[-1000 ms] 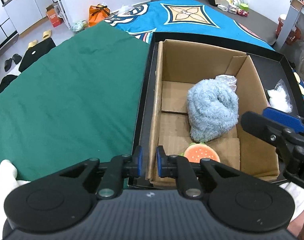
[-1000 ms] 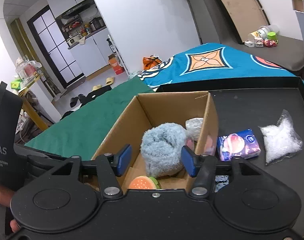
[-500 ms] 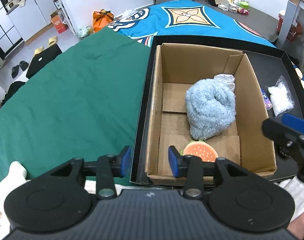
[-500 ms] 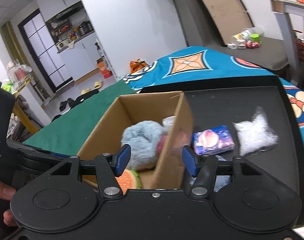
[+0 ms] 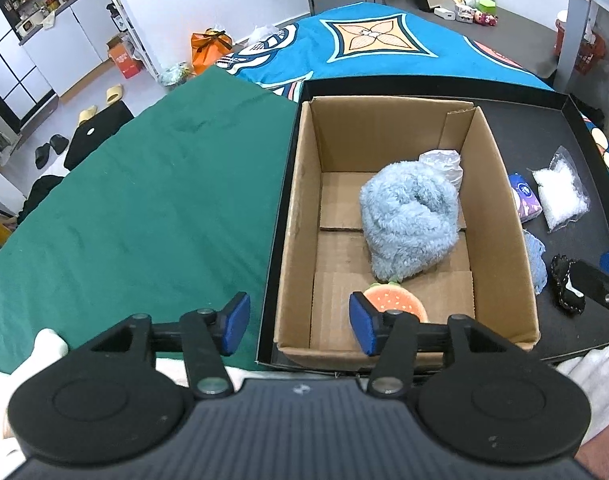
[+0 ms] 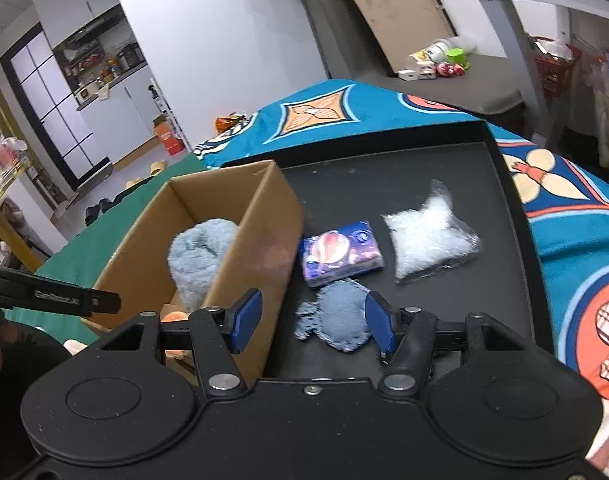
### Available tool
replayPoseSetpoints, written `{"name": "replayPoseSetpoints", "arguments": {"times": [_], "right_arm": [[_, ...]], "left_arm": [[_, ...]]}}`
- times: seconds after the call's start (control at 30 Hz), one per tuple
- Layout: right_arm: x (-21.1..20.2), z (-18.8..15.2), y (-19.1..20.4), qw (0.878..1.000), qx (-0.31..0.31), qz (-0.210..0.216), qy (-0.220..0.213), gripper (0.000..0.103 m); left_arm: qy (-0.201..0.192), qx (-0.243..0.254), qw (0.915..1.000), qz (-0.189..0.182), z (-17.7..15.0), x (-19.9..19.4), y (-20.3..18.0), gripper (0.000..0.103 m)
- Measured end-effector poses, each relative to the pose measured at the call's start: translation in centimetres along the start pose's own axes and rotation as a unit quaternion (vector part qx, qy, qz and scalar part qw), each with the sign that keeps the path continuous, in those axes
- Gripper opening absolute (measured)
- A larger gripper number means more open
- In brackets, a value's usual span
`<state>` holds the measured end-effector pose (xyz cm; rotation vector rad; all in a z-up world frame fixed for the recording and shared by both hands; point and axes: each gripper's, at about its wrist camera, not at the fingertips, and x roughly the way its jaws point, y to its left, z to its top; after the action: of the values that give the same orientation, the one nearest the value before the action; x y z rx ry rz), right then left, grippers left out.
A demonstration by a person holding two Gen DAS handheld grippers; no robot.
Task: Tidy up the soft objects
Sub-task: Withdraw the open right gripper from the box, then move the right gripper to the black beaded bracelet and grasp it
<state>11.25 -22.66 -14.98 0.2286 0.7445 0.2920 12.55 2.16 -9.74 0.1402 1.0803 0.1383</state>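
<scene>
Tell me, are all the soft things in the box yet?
Not yet. The fluffy blue bundle, a crinkly plastic bag and the burger toy are already in the cardboard box. Both grippers are open and hold nothing; the right gripper hovers by the small blue cloth. That cloth, the tissue pack, the white stuffing bag and a small black item remain on the black tray.

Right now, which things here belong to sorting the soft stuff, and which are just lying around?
Job: cardboard box, fluffy blue plush, burger toy, tissue pack, blue knit piece, bag of white stuffing.
Lying about: slippers, orange bag.
</scene>
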Motion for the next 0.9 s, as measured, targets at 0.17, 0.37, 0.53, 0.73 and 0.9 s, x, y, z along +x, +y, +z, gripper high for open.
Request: {"name": "replayPoseSetpoints", "arguments": {"times": [0.17,0.37,0.53,0.73,0.9], "right_arm": [[0.0,-0.2,-1.7,1.0,0.009,-0.018,0.013,0.057],[0.7,-0.4,-3.4,0.999,0.016,-0.034,0.03,0.057],[2.0,-0.7,-4.5,0.997,0.024,-0.044,0.051,0.057],[3.5,-0.8,-5.8,0.995,0.032,-0.063,0.068,0.057],[4.6,-1.1,-7.1,0.993,0.052,-0.066,0.08,0.057]], "left_arm": [[-0.005,-0.001,1.0,0.004,0.2,-0.4,-0.4,0.057],[-0.003,0.0,1.0,0.008,0.4,-0.2,-0.9,0.058],[0.002,0.003,0.9999,0.011,0.6,0.4,-1.4,0.059],[0.01,0.006,0.9998,0.016,1.1,1.5,-1.8,0.059],[0.018,0.006,0.9996,0.019,1.4,2.3,-2.1,0.059]]}}
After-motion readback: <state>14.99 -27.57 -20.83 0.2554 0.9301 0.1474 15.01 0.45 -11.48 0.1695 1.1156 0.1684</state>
